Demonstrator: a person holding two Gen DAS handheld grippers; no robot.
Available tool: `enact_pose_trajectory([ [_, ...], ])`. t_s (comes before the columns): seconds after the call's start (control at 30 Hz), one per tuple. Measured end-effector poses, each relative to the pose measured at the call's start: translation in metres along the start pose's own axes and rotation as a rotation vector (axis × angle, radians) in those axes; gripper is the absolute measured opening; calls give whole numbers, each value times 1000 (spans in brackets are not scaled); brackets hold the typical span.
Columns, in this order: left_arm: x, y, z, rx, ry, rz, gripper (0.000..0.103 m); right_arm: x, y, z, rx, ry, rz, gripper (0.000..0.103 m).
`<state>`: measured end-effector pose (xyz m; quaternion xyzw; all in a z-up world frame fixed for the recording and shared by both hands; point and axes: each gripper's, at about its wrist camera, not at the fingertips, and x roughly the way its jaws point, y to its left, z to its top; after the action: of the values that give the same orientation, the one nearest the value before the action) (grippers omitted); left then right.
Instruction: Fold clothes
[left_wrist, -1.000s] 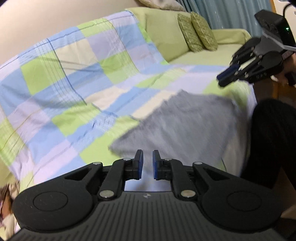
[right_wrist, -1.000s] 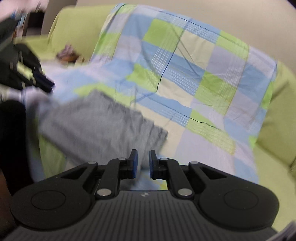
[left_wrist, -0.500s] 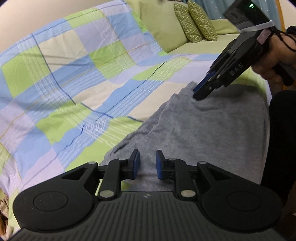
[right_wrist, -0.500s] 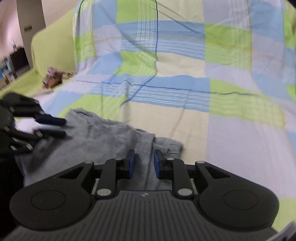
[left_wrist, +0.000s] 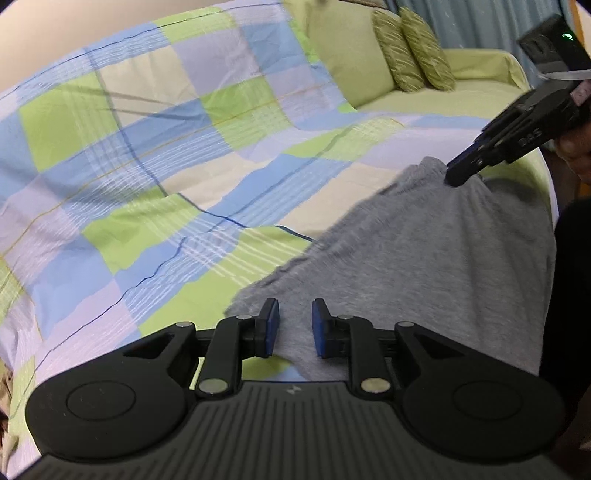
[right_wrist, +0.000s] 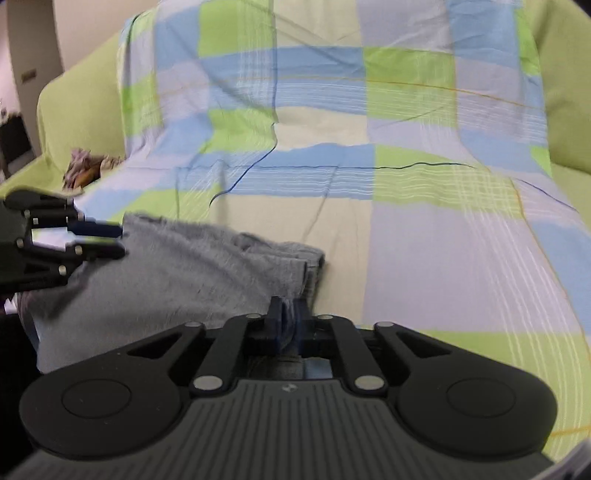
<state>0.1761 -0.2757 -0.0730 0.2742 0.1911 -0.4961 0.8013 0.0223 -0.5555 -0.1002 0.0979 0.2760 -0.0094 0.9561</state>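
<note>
A grey garment (left_wrist: 424, 266) (right_wrist: 166, 280) lies flat on a checked sheet near the sofa's front edge. My left gripper (left_wrist: 293, 325) hovers low over its near corner, jaws opening, pads apart, with cloth below the gap and none pinched. In the right wrist view the left gripper (right_wrist: 118, 242) sits at the garment's left edge, fingers apart. My right gripper (right_wrist: 290, 323) is at the opposite corner with grey cloth filling the narrow gap between its pads, and its jaws are opening. In the left wrist view creases fan out from the right gripper (left_wrist: 456, 175).
The blue, green and cream checked sheet (left_wrist: 166, 184) (right_wrist: 369, 184) covers a green sofa (left_wrist: 461, 99). Two patterned cushions (left_wrist: 410, 48) lean at its far end. A small brownish heap (right_wrist: 85, 170) lies on the seat. A person's dark leg (left_wrist: 572, 277) stands beside the garment.
Both grippers came down and in onto the grey garment. The right gripper rolled and reached the far corner, cloth now between its pads. The left jaws spread wider.
</note>
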Motion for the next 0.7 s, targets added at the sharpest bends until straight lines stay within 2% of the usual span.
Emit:
enact_pose_trajectory([
  [0.07,-1,13,-1,-56,-2,1,28,-6,-3,5,7,-31,6,18],
  [0.13,0,23,-2,-117,6,-15,28,-7,-8,8,17,-43,16,26],
  [0.2,7,35,-4,-204,19,-45,30,1,-11,10,23,-39,39,28],
  [0.27,13,40,-6,-245,29,-55,36,9,-11,10,21,-24,60,30],
  [0.37,23,50,-11,-336,34,-76,36,30,-15,7,54,16,78,30],
  [0.4,25,55,-13,-386,26,-93,25,32,-17,5,73,22,89,19],
  [0.43,25,59,-15,-424,12,-101,6,31,-17,4,83,22,96,14],
  [0.53,30,70,-15,-487,-9,-104,7,21,-17,6,76,-9,96,7],
  [0.7,51,70,-11,-461,45,-94,7,40,-29,14,116,6,76,10],
])
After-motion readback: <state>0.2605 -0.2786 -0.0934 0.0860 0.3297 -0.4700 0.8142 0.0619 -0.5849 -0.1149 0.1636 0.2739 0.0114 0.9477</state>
